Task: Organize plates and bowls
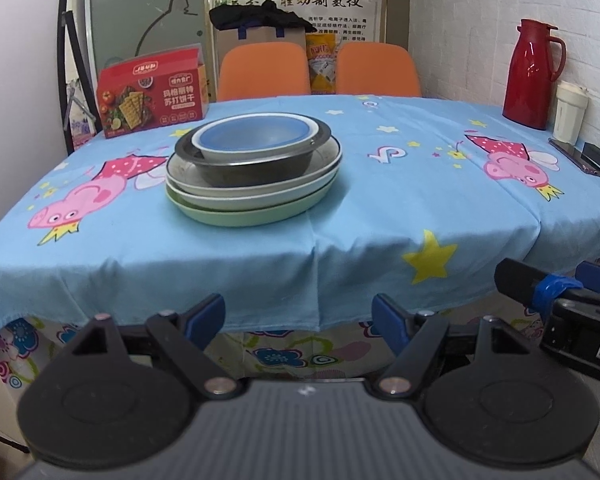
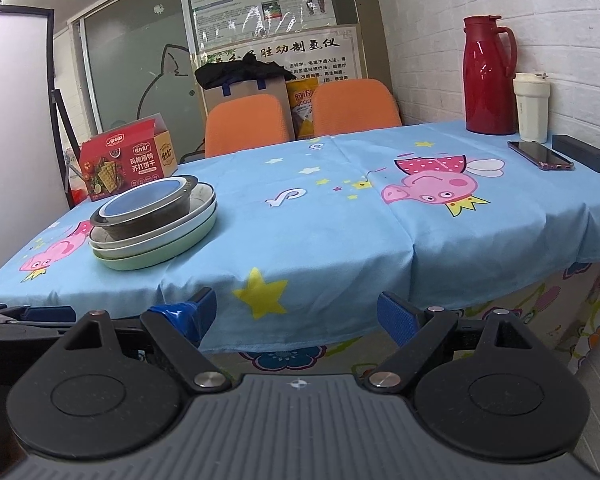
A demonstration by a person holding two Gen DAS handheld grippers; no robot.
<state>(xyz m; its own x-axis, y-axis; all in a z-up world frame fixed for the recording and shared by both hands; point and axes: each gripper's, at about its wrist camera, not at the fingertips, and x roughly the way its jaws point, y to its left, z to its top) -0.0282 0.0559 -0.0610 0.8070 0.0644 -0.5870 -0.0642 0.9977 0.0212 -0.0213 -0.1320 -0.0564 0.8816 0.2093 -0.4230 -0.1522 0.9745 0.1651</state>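
Even, moderately bright indoor light from overhead; shadows soft and short beneath the stacked dishes (image 1: 256, 176). Glare streaks on the plastic-covered poster (image 2: 260, 20) and highlights on the red jug (image 2: 488, 76). Strong fisheye bending, dark corner vignetting. Background slightly soft; the near tool (image 1: 299, 320) bodies blurred, in shade.

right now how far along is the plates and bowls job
Done: everything is in one stack: blue-lined white bowl inside the dark metal bowl, on two white plates over a pale green plate, on the blue cartoon tablecloth.
In hand: nothing; left tongs and right tongs are open, empty, off the table edge.
Left: seemingly nothing, unless the stack needs moving.
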